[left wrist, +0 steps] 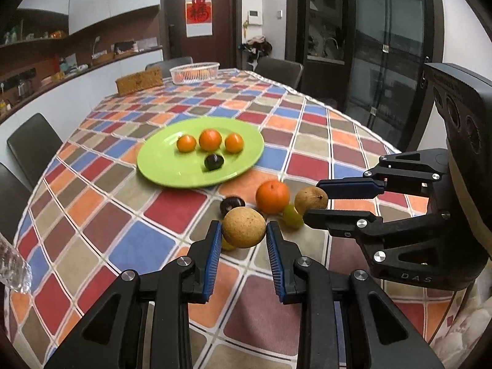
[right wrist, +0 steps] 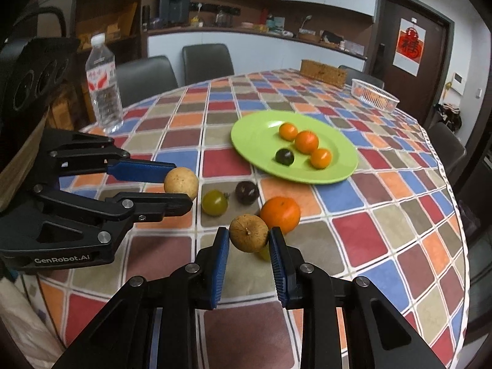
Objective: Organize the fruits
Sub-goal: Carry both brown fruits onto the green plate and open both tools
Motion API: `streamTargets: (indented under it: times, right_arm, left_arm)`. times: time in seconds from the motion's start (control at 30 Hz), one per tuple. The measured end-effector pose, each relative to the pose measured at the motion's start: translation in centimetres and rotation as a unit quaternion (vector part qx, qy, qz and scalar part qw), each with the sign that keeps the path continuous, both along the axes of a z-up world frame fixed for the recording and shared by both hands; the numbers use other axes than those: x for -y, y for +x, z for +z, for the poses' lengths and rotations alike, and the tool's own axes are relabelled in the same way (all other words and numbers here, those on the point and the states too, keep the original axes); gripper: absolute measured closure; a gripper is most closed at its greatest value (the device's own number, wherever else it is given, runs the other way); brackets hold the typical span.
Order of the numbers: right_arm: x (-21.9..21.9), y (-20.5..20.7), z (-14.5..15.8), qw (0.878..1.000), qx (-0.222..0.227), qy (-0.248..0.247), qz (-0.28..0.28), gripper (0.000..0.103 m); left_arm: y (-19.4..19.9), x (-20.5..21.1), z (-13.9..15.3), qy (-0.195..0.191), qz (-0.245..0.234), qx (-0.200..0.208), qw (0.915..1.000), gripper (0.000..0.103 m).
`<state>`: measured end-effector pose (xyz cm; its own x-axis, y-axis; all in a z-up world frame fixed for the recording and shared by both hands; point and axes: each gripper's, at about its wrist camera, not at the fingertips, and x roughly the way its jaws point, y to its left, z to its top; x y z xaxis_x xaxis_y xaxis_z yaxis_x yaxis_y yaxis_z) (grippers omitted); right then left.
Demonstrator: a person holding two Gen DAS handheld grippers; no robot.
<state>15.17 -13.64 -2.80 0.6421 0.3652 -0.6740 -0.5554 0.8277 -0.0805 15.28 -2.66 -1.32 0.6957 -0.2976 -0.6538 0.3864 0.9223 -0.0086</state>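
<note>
Tan and round, a smooth brown fruit is clamped between the blue pads of the left gripper and is held clear of the checked tablecloth. No long axis can be made out on it. A second brown fruit, duller and speckled, is clenched by the right gripper; its small dark stem mark is turned toward the right wrist camera.

From the left wrist view, the green plate is seen at twelve o'clock of the held fruit, with three small oranges in a row and one dark fruit on it. A larger orange, a dark plum and a green fruit lie on the cloth between the plate and the grippers.

Only the right wrist view shows the water bottle whole, standing upright at ten o'clock, and a yellow-green tomato plainly beside the plum. A white basket and a wicker box are seen at the table's far edge in both views.
</note>
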Motion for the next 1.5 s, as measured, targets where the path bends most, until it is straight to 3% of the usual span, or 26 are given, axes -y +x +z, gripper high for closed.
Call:
streamTargets:
  times: [0.27,0.57,1.0,1.5]
  right_arm:
    - [0.4,1.4,2.7,0.998,0.039,0.031,-0.028,0.075]
    - [0.4,4.2,4.7,0.996,0.051,0.063,-0.046,0.075]
    - [-1.6,10.4,4.7,0.996,0.011,0.078,-0.045,0.075]
    - [-3.2,16.6,1.5,0.995,-0.055,0.046,-0.065,0.075]
  left_arm:
    - [1.3,-0.4,2.4,-0.005,0.017,0.032,0.9993,0.074]
    - [4.0,-1.2,3.9,-0.010,0.029,0.047,0.9984,0.074]
    - [10.5,-3.3,4.2,-0.033,0.039,0.017,0.9985,0.074]
    - [18.2,-4.1,-0.3,-0.049,0.057,-0.073,0.9945,0.074]
